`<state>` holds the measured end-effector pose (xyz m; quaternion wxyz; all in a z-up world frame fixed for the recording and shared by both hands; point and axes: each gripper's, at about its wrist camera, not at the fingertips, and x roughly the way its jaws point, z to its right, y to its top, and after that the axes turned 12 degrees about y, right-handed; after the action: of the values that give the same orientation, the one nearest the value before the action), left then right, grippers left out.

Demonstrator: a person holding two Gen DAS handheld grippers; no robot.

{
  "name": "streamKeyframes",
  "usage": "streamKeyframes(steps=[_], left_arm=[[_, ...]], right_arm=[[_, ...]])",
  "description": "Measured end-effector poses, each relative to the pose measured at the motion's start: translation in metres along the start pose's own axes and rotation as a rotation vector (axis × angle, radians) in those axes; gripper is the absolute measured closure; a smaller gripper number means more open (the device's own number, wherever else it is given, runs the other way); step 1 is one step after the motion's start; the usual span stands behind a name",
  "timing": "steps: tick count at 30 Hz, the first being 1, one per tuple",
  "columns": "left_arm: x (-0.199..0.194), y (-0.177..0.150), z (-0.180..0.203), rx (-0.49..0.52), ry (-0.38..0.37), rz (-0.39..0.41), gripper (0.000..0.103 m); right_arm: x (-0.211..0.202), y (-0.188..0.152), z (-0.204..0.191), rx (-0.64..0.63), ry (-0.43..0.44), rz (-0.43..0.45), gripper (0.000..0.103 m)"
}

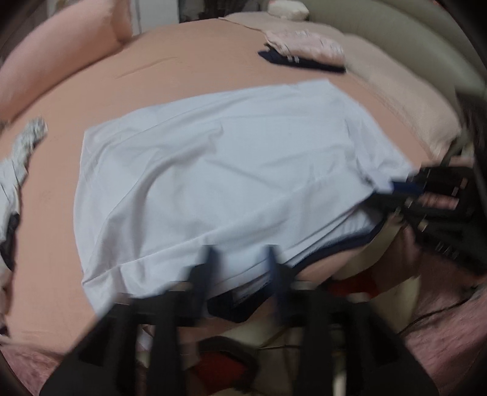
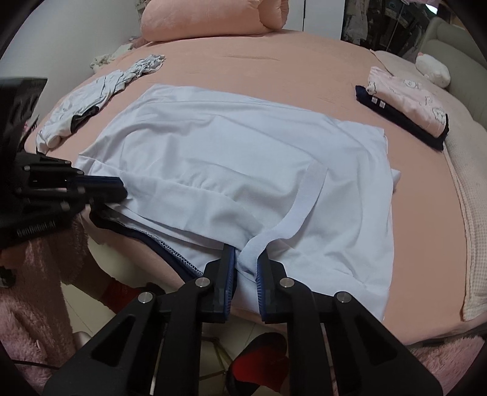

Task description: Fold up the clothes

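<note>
Both views sit just behind a hand-held gripper at the near edge of the bed (image 2: pixel 304 61), tilted steeply down and looking across it, close over the white garment (image 2: pixel 243 158). The left wrist view, blurred, looks over the garment's left part and catches the right hand-held gripper (image 1: pixel 395 187) at its right edge; the right wrist view looks from further right and has the left hand-held gripper (image 2: pixel 121 189) at its left edge. Both share the garment, the pink sheet, the folded stack (image 1: pixel 304 51) far right and the rolled pink quilt (image 2: pixel 213 18) at the far side.
</note>
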<state>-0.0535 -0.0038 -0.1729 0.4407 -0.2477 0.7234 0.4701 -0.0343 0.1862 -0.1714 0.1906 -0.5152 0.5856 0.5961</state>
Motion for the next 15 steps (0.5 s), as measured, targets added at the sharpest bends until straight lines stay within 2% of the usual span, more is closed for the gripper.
streamKeyframes(steps=[5,8,9,11,13,14,15], left_arm=[[0.009,0.001,0.02,0.088,0.109,-0.004,0.053],[0.015,0.004,0.022,0.092,0.102,-0.007,0.055],[0.015,0.004,0.023,0.094,0.098,-0.005,0.059],[0.016,0.006,0.022,0.085,0.099,0.002,0.067],[0.015,0.009,0.017,0.05,0.09,0.004,0.08],[0.014,0.011,0.013,0.028,0.084,0.006,0.081],[0.013,0.013,0.01,0.003,0.082,0.01,0.081]], right_arm=[[-0.004,0.002,0.001,0.005,-0.028,0.026,0.072],[-0.013,0.003,0.002,0.016,-0.018,0.062,0.068],[-0.012,0.004,0.002,0.018,-0.019,0.057,0.065],[-0.003,0.003,0.005,0.021,-0.032,0.012,0.064],[0.006,0.002,0.005,0.01,-0.03,-0.027,0.064],[0.008,0.001,0.003,-0.005,-0.03,-0.028,0.066],[0.007,0.002,0.001,-0.025,-0.023,-0.018,0.081]])
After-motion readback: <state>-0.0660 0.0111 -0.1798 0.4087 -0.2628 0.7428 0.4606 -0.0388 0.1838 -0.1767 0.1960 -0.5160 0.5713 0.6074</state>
